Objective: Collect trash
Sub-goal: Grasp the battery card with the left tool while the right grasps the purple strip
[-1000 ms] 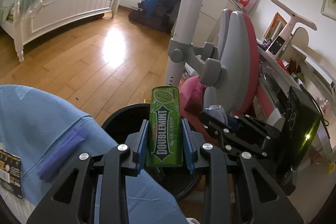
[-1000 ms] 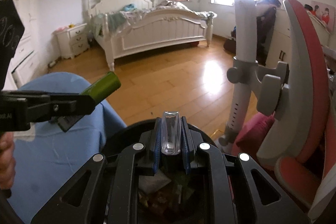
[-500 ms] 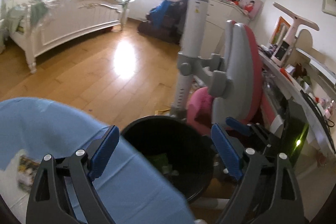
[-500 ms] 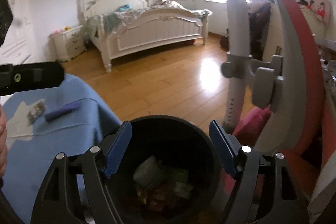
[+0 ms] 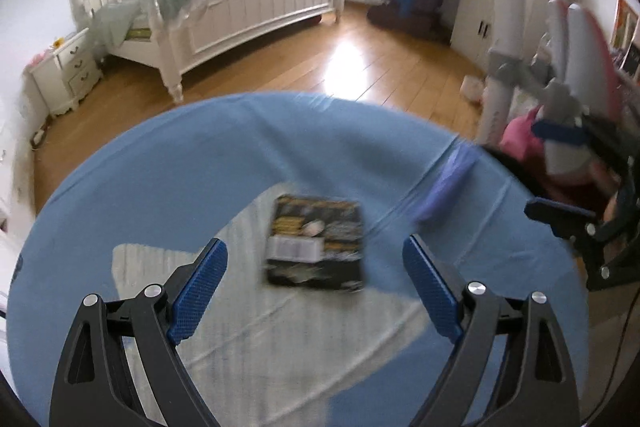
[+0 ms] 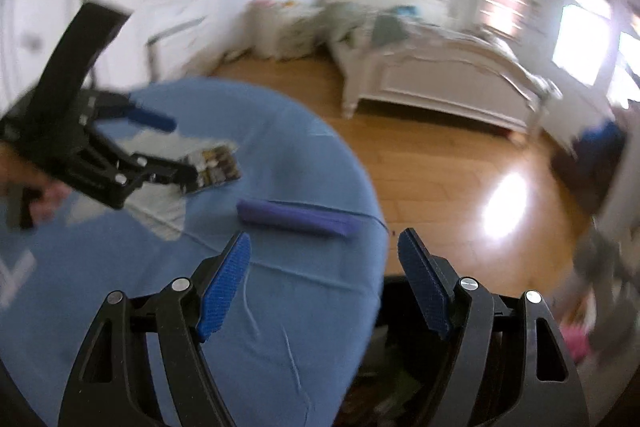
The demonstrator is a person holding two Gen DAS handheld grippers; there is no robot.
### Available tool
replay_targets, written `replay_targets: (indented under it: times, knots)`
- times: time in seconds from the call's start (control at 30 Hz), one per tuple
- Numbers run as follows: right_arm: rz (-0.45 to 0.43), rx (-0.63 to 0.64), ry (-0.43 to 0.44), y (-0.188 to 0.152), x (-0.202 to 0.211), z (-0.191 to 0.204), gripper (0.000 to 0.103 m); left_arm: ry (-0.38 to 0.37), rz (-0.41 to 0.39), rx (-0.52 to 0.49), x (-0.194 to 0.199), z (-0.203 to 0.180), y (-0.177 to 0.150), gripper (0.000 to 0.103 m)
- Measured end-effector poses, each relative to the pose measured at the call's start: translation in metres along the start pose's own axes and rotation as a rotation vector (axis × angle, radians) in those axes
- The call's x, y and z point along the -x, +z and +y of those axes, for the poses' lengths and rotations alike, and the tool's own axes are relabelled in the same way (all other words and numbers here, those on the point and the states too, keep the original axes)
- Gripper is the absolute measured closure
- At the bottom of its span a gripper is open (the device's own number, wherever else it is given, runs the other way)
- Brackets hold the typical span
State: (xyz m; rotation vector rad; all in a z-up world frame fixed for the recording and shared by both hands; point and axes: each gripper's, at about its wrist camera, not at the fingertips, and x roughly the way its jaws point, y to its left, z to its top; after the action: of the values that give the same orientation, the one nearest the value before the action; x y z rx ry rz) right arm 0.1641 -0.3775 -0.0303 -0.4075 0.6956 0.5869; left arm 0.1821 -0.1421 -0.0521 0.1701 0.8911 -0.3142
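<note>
Left hand-held gripper (image 5: 316, 289) spread wide with nothing between the blue pads, having just been opening, aimed down over the dark snack packet (image 5: 315, 243) lying flat on the white patch of the blue tabletop (image 5: 168, 171), probably lined up for the next pickup. Right hand-held gripper (image 6: 324, 283) likewise parted and empty after just opening, poised at the tabletop edge short of the purple wrapper (image 6: 296, 217) lying there. Black bin (image 6: 392, 379) tucked just below that edge, seemingly close for short drops.

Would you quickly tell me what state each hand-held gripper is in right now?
Left hand-held gripper: open, holding nothing, above the black packet.
Right hand-held gripper: open, holding nothing.
</note>
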Motion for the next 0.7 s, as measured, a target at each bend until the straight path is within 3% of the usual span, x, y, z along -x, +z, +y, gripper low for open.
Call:
replay_targets:
  times: [0.2, 0.3, 0.33, 0.4, 0.43, 0.53, 0.7]
  knots:
    - [0.142, 0.171, 0.073, 0.020, -0.058, 0.008, 0.027, -0.018, 0.048, -0.045, -0.024, 0.010, -0.003, 0.015]
    - [0.140, 0.148, 0.136, 0.028, -0.071, 0.002, 0.029, -0.018, 0.040, -0.071, -0.029, 0.008, 0.001, 0.015]
    - [0.146, 0.118, 0.162, 0.032, -0.076, -0.002, 0.042, -0.019, 0.041, -0.074, -0.031, 0.007, 0.003, 0.017]
    - [0.147, 0.071, 0.164, 0.038, -0.080, -0.007, 0.058, -0.015, 0.029, -0.072, -0.031, 0.009, 0.007, 0.031]
    - [0.145, 0.058, 0.149, 0.041, -0.079, -0.008, 0.068, -0.008, 0.021, -0.067, -0.031, 0.009, 0.008, 0.043]
    - [0.143, -0.053, 0.144, 0.045, -0.078, -0.020, 0.084, -0.011, 0.013, -0.038, -0.032, 0.017, 0.011, 0.044]
    - [0.063, -0.197, 0.161, 0.040, -0.048, -0.024, 0.087, -0.058, -0.023, 0.015, -0.022, 0.020, 0.010, 0.044]
